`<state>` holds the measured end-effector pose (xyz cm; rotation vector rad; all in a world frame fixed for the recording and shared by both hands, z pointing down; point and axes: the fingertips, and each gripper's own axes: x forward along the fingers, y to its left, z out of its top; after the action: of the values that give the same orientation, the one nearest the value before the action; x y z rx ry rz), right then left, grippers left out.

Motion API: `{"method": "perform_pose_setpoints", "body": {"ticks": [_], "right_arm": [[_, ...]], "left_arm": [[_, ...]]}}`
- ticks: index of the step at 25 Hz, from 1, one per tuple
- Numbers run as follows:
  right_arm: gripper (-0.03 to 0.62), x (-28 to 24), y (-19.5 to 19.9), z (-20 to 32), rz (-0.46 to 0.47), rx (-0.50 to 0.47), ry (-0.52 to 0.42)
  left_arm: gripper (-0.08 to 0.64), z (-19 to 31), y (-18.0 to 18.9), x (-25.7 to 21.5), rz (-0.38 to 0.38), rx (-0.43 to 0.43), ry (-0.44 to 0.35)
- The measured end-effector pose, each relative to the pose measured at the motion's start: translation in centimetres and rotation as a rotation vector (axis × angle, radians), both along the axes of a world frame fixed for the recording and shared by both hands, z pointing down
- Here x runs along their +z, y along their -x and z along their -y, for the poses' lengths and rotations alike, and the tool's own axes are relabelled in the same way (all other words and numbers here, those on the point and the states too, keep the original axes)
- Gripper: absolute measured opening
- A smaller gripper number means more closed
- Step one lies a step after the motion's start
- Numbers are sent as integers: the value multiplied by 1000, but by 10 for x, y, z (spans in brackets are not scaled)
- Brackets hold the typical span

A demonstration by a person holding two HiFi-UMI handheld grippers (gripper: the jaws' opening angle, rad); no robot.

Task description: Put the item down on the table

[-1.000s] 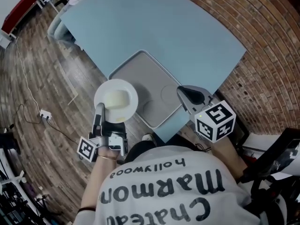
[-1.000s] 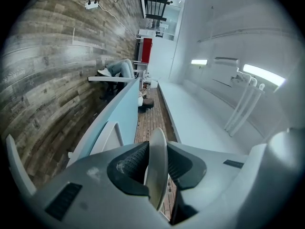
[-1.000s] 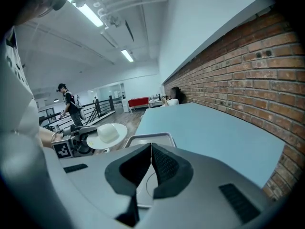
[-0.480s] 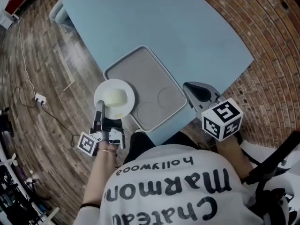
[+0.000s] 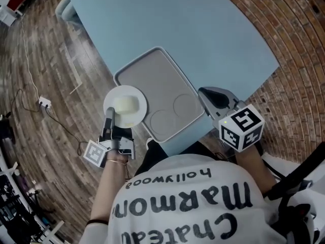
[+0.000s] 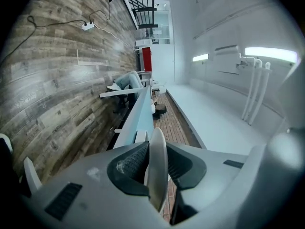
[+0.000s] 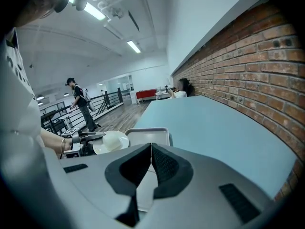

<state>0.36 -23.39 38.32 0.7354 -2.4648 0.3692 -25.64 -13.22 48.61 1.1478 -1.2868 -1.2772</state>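
The left claw (image 5: 109,115) is clamped on the near rim of the round white plate (image 5: 125,106), which seems to hang just off the left edge of the pale blue bench (image 5: 213,29), beside the grey tray (image 5: 157,80). Bare bench lies to the right and far. The right claw (image 7: 150,151) is pinched together, empty.

Pale blue worktop (image 5: 203,29) fills the middle, its long edge running along a red brick wall (image 7: 248,66). Grey-brown plank floor (image 5: 45,151) on the left, with a white power strip (image 5: 44,103) lying on it. Overhead, strip lights (image 7: 95,12) glow on a white ceiling. Far down the room, a red sofa (image 7: 145,95).
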Motion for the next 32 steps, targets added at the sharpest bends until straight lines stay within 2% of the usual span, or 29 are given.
{"method": "perform_pose_setpoints", "body": {"ticks": [10, 14, 17, 22, 26, 32], "right_arm": [[9, -3, -3, 1, 0, 10, -8], [11, -3, -6, 2, 3, 16, -7], [11, -2, -9, 3, 4, 21, -4], [9, -1, -12, 5, 7, 28, -2], [11, 0, -18, 6, 9, 37, 1], [11, 1, -16, 6, 10, 42, 3]], "left_arm": [[75, 18, -6, 0, 186, 90, 100], [67, 23, -7, 2, 225, 106, 145], [46, 24, -5, 9, 255, 131, 219], [41, 31, -10, 14, 238, 138, 279], [38, 38, -16, 16, 260, 137, 324], [32, 47, -11, 15, 353, 122, 383]]}}
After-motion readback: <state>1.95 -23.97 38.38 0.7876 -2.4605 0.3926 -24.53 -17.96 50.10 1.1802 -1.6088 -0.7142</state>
